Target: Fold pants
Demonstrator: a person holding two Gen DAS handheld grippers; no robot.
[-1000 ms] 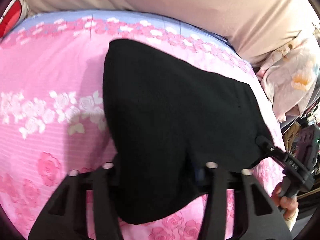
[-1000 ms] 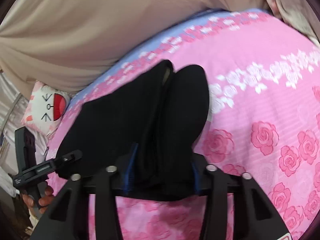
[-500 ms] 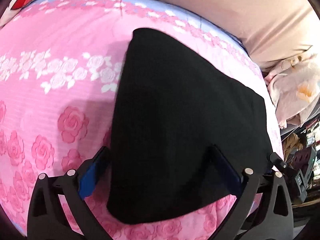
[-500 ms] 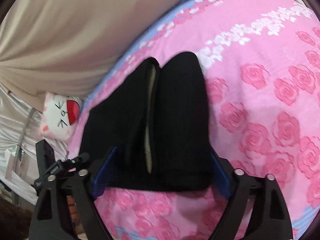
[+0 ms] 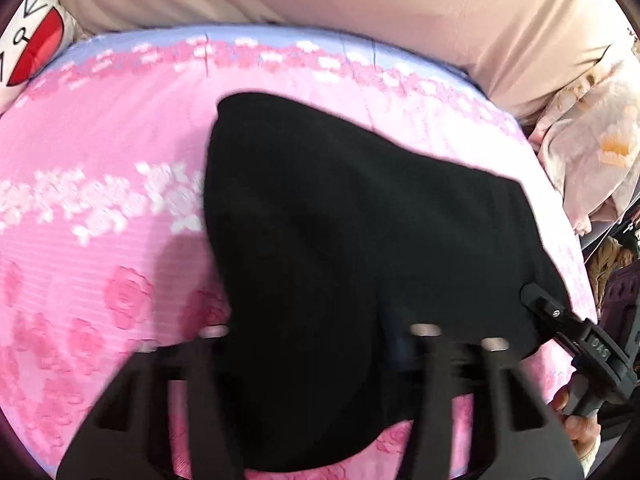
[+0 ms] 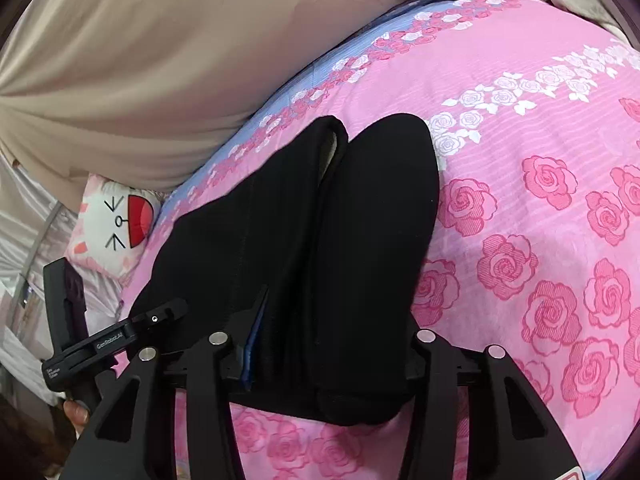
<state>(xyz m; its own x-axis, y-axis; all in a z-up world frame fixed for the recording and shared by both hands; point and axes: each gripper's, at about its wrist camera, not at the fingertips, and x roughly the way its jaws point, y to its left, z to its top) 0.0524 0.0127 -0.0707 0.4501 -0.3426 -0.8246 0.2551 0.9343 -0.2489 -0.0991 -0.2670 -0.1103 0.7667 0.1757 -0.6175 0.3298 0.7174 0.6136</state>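
Observation:
The black pants (image 5: 360, 260) lie folded on the pink rose bedsheet (image 5: 100, 200). In the right wrist view the pants (image 6: 320, 260) show two folded layers side by side with a pale lining at the far end. My left gripper (image 5: 316, 344) is shut on the near edge of the pants, and the cloth hides its fingertips. My right gripper (image 6: 324, 356) is shut on the other near end of the pants, with a blue finger pad (image 6: 252, 352) showing at the left. Each gripper shows in the other's view, the right one (image 5: 576, 344) and the left one (image 6: 112, 340).
A beige curtain (image 6: 160, 60) hangs behind the bed. A white cartoon pillow (image 6: 120, 220) lies at the left bed edge. A floral blanket (image 5: 592, 152) is bunched at the right side. The sheet's blue far border (image 5: 280, 40) runs below the curtain.
Both grippers were wide open around the pants half a second ago. Now both have closed on the near edge of the cloth, and the left view is motion-blurred.

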